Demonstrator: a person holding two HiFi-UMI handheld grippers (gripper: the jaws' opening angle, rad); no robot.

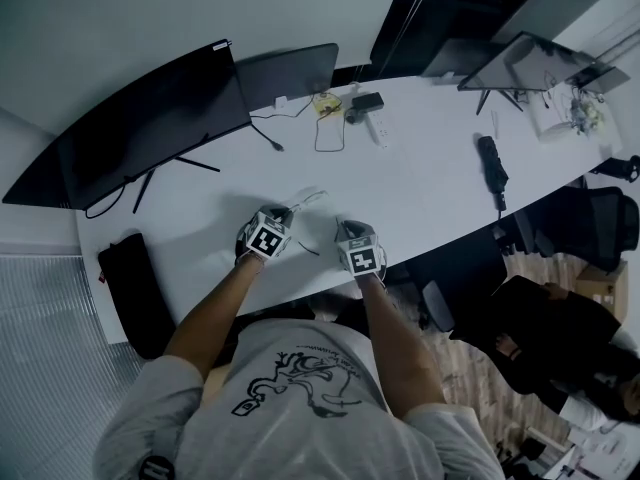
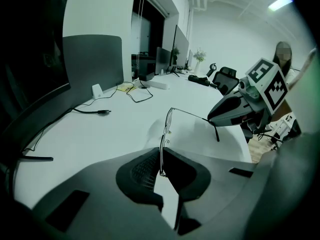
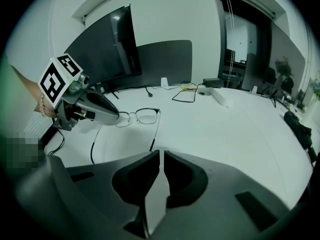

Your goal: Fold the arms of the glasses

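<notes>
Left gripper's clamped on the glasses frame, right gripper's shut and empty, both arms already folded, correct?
No: the right gripper view shows both arms of the glasses sticking out, unfolded. The left gripper does clamp the frame; the right gripper is shut and empty.

Long white table (image 1: 420, 183). Far left: wide curved black monitor (image 1: 150, 118) on thin black legs, loose black cable (image 1: 265, 135) just beside. Far middle: small yellow packet (image 1: 326, 106), small dark box (image 1: 367, 100), white power strip (image 1: 378, 128), close together. Right: long black folded object (image 1: 490, 163); second dark monitor (image 1: 520, 63) beyond.
</notes>
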